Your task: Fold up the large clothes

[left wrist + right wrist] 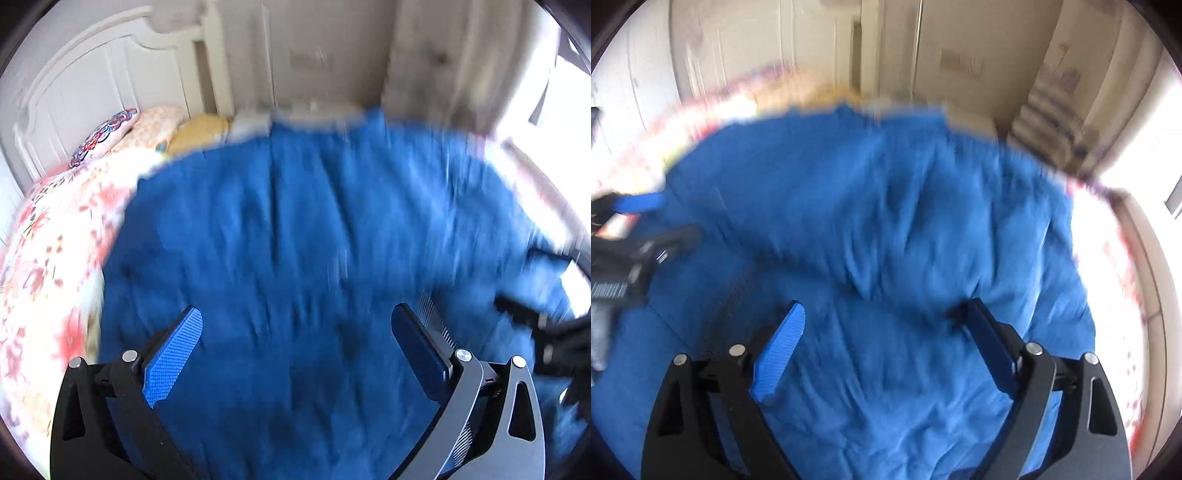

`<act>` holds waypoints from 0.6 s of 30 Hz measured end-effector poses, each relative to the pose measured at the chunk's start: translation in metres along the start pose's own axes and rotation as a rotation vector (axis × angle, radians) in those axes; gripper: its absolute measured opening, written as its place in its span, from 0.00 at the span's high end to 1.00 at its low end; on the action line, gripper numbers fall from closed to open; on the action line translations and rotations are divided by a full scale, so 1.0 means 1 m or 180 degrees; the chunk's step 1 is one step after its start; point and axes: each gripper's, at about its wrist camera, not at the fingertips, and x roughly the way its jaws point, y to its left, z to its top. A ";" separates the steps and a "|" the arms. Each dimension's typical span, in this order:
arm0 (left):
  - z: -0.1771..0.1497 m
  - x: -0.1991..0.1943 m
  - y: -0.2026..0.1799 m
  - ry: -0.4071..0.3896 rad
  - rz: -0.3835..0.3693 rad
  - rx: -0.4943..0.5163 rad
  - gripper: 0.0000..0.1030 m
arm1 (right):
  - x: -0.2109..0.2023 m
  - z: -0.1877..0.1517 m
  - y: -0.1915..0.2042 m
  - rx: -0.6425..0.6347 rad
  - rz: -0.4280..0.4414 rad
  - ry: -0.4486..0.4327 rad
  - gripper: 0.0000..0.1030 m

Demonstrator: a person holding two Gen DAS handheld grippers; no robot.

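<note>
Blue garment (pixel 295 240) lies spread over the floral bed (pixel 48 258); left tool (pixel 295 325) and right tool (pixel 886 321) hover above, jaws wide apart, empty.

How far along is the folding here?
Done: the blue garment lies spread across the floral bedspread, wrinkled, no finished fold visible. In hand: nothing; the left gripper and right gripper are open above it. Left: gripping an edge and folding.

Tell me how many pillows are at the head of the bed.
3, blur allowing: a patterned pillow nearest the headboard, a peach pillow beside it, a yellow pillow next along. More may be hidden.
</note>
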 end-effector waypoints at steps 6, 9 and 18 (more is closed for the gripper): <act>-0.028 -0.018 0.025 -0.0056 0.0007 -0.0426 0.05 | -0.026 -0.020 -0.007 0.0390 0.0012 -0.0030 0.10; -0.046 -0.026 0.025 -0.0073 0.0189 -0.0281 0.05 | -0.029 -0.050 0.001 0.0258 -0.0091 0.0059 0.07; -0.101 -0.065 0.038 -0.0182 0.0170 -0.0355 0.05 | -0.077 -0.101 0.025 0.0182 0.0112 -0.0171 0.04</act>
